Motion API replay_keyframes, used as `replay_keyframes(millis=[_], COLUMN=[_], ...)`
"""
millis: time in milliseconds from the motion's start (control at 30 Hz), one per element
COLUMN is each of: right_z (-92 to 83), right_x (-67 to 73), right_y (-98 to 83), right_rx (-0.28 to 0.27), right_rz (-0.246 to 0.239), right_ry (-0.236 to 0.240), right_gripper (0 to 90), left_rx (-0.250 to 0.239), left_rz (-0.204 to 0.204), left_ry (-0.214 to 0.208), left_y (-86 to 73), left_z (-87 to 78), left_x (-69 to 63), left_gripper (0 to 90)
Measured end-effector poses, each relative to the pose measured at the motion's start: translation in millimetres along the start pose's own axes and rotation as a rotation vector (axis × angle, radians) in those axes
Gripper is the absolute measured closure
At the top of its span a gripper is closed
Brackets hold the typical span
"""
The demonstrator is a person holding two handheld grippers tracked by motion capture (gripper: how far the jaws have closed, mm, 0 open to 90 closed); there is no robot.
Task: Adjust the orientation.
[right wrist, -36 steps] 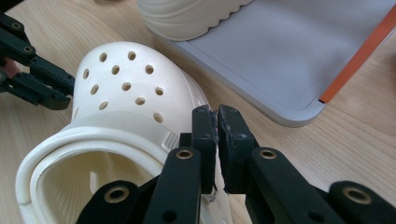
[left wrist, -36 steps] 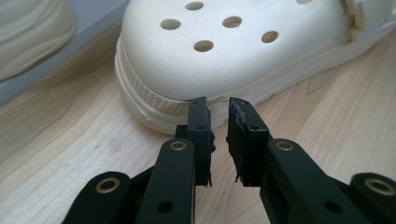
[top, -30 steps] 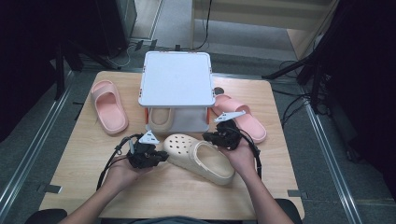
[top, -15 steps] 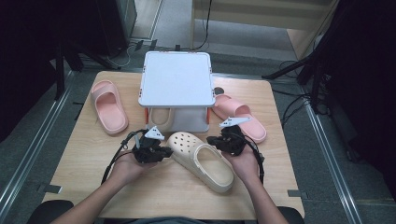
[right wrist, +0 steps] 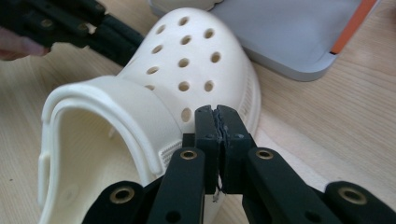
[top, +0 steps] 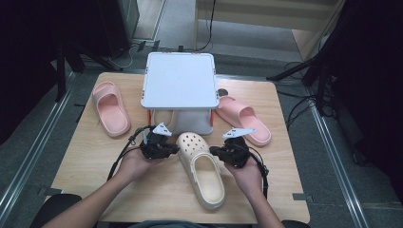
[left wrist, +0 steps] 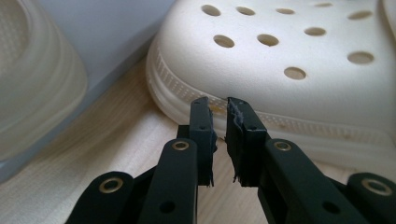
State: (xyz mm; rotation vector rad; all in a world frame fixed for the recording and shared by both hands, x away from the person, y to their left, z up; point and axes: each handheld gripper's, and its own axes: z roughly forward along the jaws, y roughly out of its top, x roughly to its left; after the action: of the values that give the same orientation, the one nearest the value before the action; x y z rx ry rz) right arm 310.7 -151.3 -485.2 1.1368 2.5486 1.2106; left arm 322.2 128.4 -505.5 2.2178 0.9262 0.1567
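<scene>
A cream clog (top: 203,168) with holes in its toe lies on the wooden table (top: 85,161), toe toward the white box (top: 179,85), heel toward the near edge. My left gripper (top: 175,149) is at the toe's left side; in the left gripper view its jaws (left wrist: 218,106) are shut but for a thin slit, with nothing between them, and the tips rest against the clog's (left wrist: 289,46) sole rim. My right gripper (top: 212,151) is at the clog's right side. Its jaws (right wrist: 216,112) are shut and empty, right beside the clog (right wrist: 187,60).
A second cream clog (top: 161,118) sits under the raised white box. One pink slipper (top: 110,108) lies at the left, another (top: 244,118) at the right of the box. Cables trail from both grippers toward the person's forearms.
The clog has turned: its heel has swung toward the near edge, so it now lies nearly lengthwise. The left gripper has moved right and the right gripper left and nearer.
</scene>
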Motion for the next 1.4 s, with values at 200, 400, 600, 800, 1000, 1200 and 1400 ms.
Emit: replay_keyframes(millis=[200,400,600,800,1000,1200,1400], right_z=[-0.2,0.5,-6.4,-32.2,-46.9,-43.4,-36.1], right_x=[11.5,16.7,13.7,18.3,39.5,53.2,55.8], right_y=[-4.0,-6.8,-7.1,-7.1,-13.6,-24.0,-29.0], right_rx=[-0.005,-0.015,-0.04,-0.126,-0.146,-0.122,-0.098], right_rz=[-0.009,-0.013,0.028,0.076,0.07,0.089,0.097], right_ry=[-0.008,-0.009,-0.03,-0.011,-0.016,-0.009,-0.023], right_gripper=[88.6,87.3,83.8,75.5,63.8,56.1,54.3], left_rx=[-0.011,-0.013,-0.044,-0.06,-0.089,-0.099,-0.139], left_rz=[-0.025,-0.031,-0.037,-0.041,-0.032,-0.034,-0.027], left_ry=[-0.007,-0.018,-0.05,-0.09,-0.094,-0.106,-0.097], left_y=[4.8,8.6,12.9,22.1,33.4,48.3,68.8], left_z=[4.8,7.6,-3.2,-32.3,-60.3,-78.9,-100.1], left_x=[5.7,9.4,12.3,8.4,8.2,12.6,21.5], left_gripper=[80.9,81.5,79.0,74.8,67.3,63.2,66.3])
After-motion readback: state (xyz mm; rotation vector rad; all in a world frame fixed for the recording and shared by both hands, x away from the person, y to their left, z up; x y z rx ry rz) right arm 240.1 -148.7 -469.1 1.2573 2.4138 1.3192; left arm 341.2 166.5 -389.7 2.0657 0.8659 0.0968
